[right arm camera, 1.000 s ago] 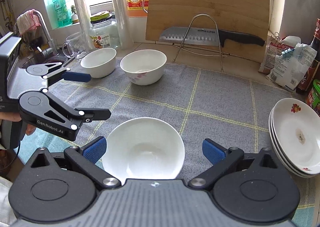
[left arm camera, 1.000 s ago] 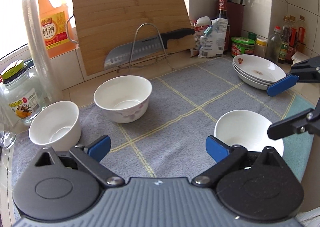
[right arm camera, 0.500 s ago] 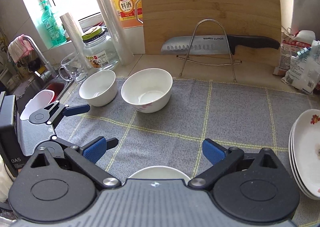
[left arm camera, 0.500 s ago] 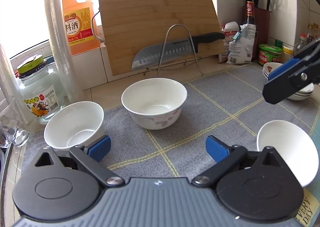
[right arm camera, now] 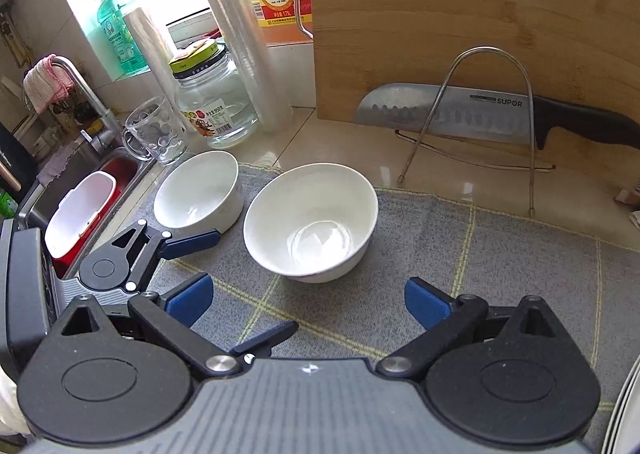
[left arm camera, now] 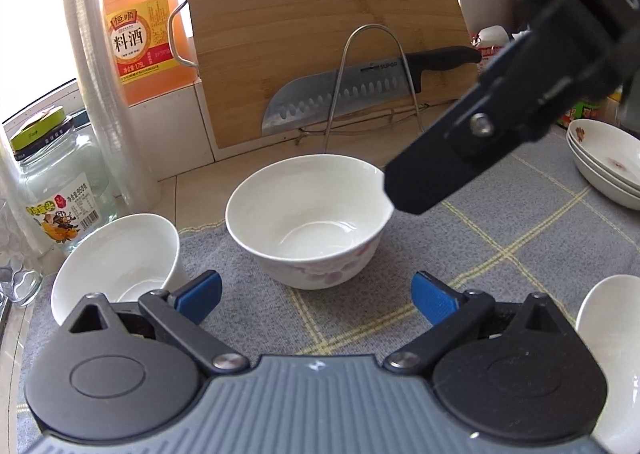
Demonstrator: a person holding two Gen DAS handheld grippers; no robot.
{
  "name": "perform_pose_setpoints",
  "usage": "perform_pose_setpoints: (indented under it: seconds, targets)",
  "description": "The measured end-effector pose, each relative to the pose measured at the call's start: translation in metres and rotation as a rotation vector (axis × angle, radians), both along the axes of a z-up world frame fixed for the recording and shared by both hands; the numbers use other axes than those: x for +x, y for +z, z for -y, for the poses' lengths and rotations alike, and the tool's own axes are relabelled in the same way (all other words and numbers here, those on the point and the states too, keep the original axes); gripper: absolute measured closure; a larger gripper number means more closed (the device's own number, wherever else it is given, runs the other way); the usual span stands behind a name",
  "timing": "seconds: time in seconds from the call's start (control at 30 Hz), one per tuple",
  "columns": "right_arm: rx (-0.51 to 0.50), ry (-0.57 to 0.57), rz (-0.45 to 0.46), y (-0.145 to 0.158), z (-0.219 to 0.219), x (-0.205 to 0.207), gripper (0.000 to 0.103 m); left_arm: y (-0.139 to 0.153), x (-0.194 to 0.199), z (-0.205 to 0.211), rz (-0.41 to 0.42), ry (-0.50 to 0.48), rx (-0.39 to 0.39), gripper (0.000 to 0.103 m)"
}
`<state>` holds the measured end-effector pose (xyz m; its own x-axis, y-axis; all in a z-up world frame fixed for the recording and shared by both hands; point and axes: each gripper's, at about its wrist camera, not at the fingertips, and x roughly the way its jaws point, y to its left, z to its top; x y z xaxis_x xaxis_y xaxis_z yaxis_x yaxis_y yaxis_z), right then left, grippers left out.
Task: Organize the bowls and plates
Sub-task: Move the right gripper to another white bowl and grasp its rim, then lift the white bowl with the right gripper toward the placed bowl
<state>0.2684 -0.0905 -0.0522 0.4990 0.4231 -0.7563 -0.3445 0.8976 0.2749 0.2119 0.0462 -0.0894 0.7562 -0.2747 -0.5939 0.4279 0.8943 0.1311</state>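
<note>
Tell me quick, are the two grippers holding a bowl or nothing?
Left gripper: open, holding nothing, the flowered bowl just ahead of it.
Right gripper: open, holding nothing, facing the same bowl.

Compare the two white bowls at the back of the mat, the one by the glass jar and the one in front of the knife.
The bowl by the jar is narrower, with steeper, straighter sides; the bowl before the knife is wider and flares out. The first is plain white outside; the second carries a faint pink flower pattern low on its wall. Both stand upright, look empty, and rest on the grey checked mat.
</note>
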Motion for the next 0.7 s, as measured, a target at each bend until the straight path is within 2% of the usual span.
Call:
perform_pose_setpoints:
  seconds: [0.47, 0.7]
  targets:
    - [0.002, 0.048, -0.029, -0.015, -0.017, 0.056, 0.003, -0.008, 0.025, 0.001, -0.003, -0.005, -0.015, 0.005]
    - [-0.011, 0.066, -0.043, -0.025, -0.024, 0.076, 0.008, -0.009, 0.032, 0.000, -0.013, -0.019, -0.033, 0.006]
